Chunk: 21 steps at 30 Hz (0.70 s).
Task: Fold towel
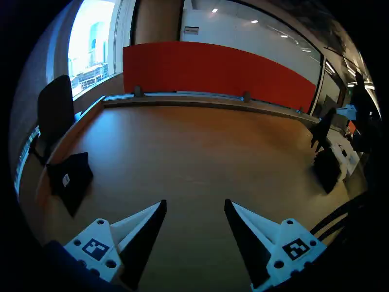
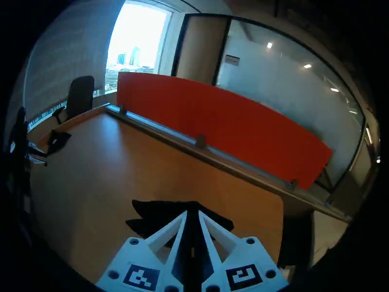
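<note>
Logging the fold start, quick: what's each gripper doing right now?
Left gripper: open, holding nothing.
Right gripper: closed, pinching the dark towel.

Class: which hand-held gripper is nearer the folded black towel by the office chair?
Left. The towel lies just ahead-left of the left hand-held gripper; from the right hand-held gripper it sits far across the table.

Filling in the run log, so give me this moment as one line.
left tongs open over table | right tongs shut at black towel, pinch unclear | folded dark cloth near table edge
</note>
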{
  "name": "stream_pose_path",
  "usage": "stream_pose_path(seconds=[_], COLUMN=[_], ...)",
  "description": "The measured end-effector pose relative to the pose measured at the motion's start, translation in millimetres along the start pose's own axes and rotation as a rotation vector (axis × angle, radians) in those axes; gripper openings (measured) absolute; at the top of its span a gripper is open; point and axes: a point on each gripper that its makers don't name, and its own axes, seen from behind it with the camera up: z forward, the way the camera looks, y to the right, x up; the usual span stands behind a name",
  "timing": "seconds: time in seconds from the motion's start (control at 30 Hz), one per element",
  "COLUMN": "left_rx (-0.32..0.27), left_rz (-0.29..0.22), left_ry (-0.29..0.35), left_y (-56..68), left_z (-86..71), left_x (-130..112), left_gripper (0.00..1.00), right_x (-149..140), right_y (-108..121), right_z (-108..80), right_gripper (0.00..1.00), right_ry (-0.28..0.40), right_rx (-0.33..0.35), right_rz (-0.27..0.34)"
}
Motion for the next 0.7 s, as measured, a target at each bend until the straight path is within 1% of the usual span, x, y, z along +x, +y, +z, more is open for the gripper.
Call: stream_pose_path(seconds=[0.1,0.3,0.47,0.7], left_rx=[-0.001,-0.001,0.000,0.004], left_rz=[0.008,0.008,0.010,0.012], left_ry=[-0.001,-0.004,-0.004,-0.007], left_y=[3.0,8.2,11.5,13.5], left_z=[0.8,2.8,3.2,2.1], left_x=[0.6,0.6,0.4,-0.6], left_gripper=[0.88,0.88,0.87,0.87], right_x=[-6.3,-17.0,-25.2,-36.7], right_y=[16.0,35.6,42.3,47.1], right_z=[-0.8,0.2,1.3,1.4], right_gripper=[0.09,0.09,0.09,0.09], right_ry=[-0.017,-0.042,-0.053,-0.070], right_rx=[-0.020,-0.042,-0.045,-0.046], right_rz=[0.000,0.007,0.021,0.022])
